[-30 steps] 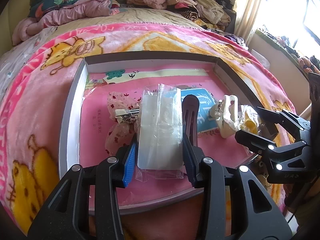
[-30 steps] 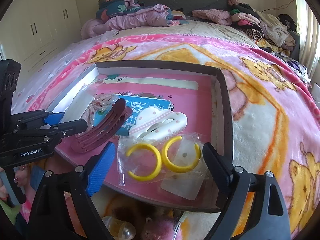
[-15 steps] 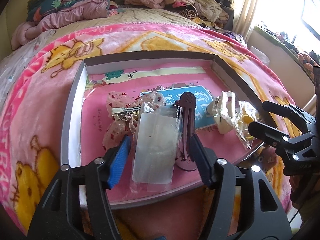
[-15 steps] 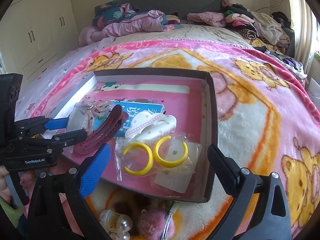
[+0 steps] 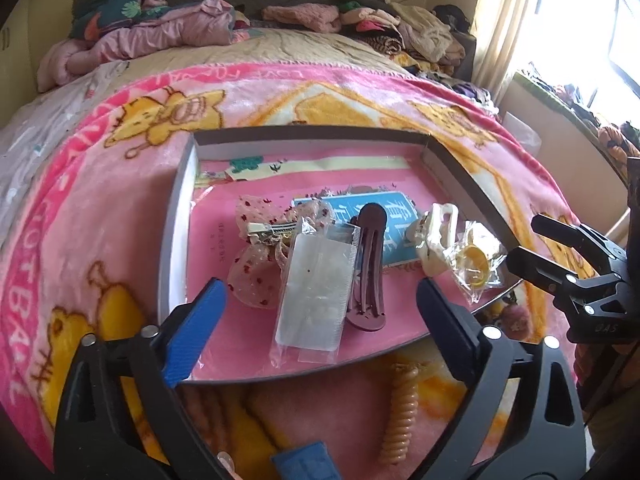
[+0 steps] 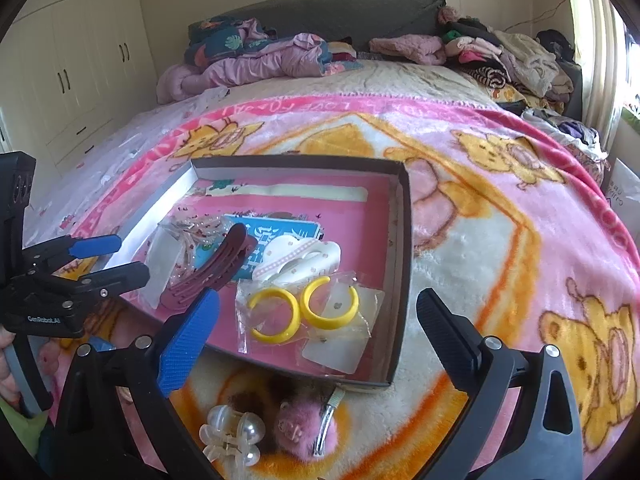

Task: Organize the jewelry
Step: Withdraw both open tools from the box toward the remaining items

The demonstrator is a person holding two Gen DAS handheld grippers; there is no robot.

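Observation:
A shallow grey box [image 5: 174, 240] [image 6: 402, 248] with a pink floor lies on the bed. In it are a clear packet [image 5: 314, 296], a maroon hair clip [image 5: 370, 264] [image 6: 216, 268], a lace bow clip [image 5: 260, 248], a white claw clip [image 5: 438, 236] [image 6: 300, 258] and bagged yellow hoop earrings [image 5: 474, 264] [image 6: 304, 308]. My left gripper [image 5: 320, 328] is open and empty, just short of the box's near edge. My right gripper [image 6: 316, 340] is open and empty, over the box's near right corner.
In front of the box lie a tan spiral hair tie [image 5: 400, 412], a blue item [image 5: 304, 460], a pearl claw clip [image 6: 232, 436] and a pink fluffy clip [image 6: 300, 428]. Clothes [image 6: 256, 60] are piled at the head of the bed. Wardrobes [image 6: 80, 64] stand left.
My left gripper opened, let go of the clear packet and maroon clip in the box, and drew back. My right gripper drew back too.

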